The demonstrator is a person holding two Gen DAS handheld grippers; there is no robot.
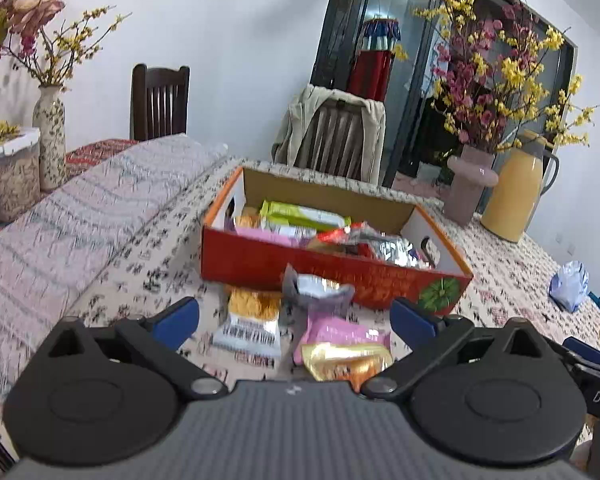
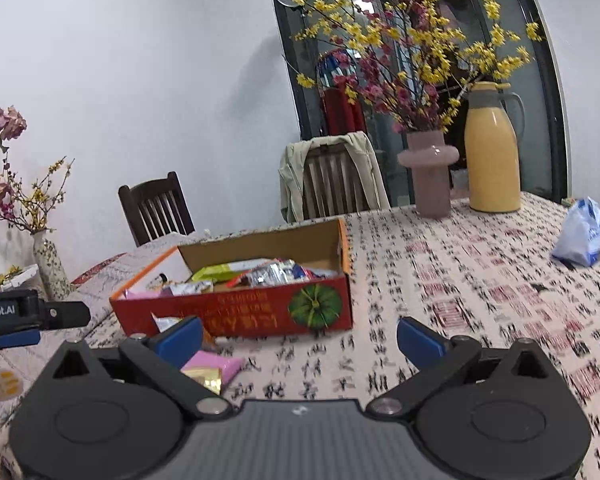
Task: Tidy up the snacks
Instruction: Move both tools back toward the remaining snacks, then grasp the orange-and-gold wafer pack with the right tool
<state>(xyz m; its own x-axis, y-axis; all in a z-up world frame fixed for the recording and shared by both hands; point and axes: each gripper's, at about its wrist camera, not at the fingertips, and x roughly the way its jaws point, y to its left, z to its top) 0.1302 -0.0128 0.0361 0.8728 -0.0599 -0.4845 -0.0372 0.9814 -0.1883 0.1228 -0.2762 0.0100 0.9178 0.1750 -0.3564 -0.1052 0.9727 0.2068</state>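
A red cardboard box (image 1: 324,270) with an orange rim and a green pumpkin print stands on the patterned tablecloth and holds several snack packets; it also shows in the right wrist view (image 2: 252,310). In front of it lie an orange-and-white packet (image 1: 252,318), a grey foil packet (image 1: 316,292), a pink packet (image 1: 340,336) and a gold packet (image 1: 346,362). My left gripper (image 1: 294,318) is open above these loose packets and holds nothing. My right gripper (image 2: 300,336) is open and empty over the cloth, right of the pink packet (image 2: 216,364).
A pink vase of flowers (image 2: 430,176) and a yellow thermos jug (image 2: 492,148) stand at the table's far side. A blue-white plastic bag (image 2: 582,234) lies at the right. Two chairs (image 2: 156,208) stand behind. A patterned vase (image 1: 50,136) and a canister (image 1: 8,172) stand left.
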